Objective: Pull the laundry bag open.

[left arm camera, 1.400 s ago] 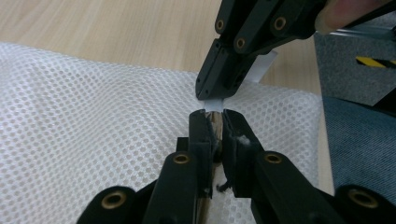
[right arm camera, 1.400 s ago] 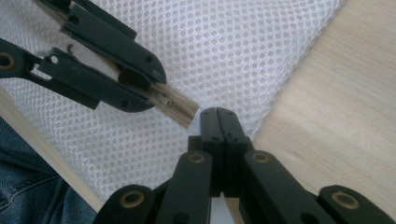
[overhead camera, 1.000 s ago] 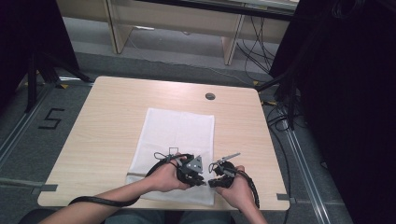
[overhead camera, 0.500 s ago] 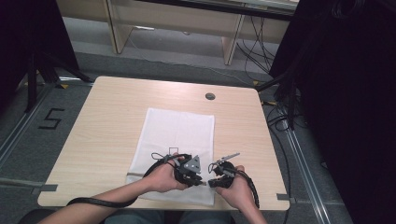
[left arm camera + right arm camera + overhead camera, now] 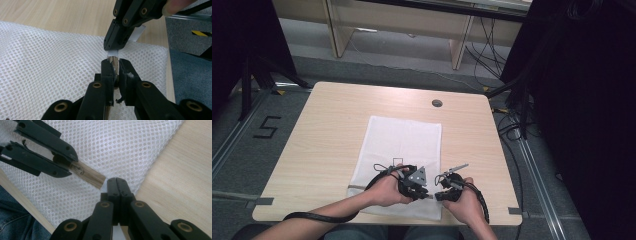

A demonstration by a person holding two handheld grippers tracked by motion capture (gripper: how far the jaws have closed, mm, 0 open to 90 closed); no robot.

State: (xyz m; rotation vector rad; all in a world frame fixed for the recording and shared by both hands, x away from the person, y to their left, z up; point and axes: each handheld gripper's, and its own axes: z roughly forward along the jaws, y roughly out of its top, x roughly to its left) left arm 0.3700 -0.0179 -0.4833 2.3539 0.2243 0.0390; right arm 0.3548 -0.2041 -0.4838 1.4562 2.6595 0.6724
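White mesh laundry bag (image 5: 404, 150) lies flat on a pale wooden table (image 5: 327, 130), its near edge close to the person's side, where both hand-held grippers meet. Along that edge runs a tan zipper (image 5: 87, 173). The left gripper (image 5: 114, 67) is clamped on the zipper, most likely at its pull, though the pull is hidden between the jaws. The right gripper (image 5: 117, 181) has its jaws pressed together on a white tab (image 5: 113, 53) at the zipper's end, near the bag's corner. The bag looks flat, and nothing can be made out inside it. Risks, as a judgement: the thin tab could slip from the right jaws, letting the mesh bunch and jam the slider; a slanted pull could snag netting in the teeth.
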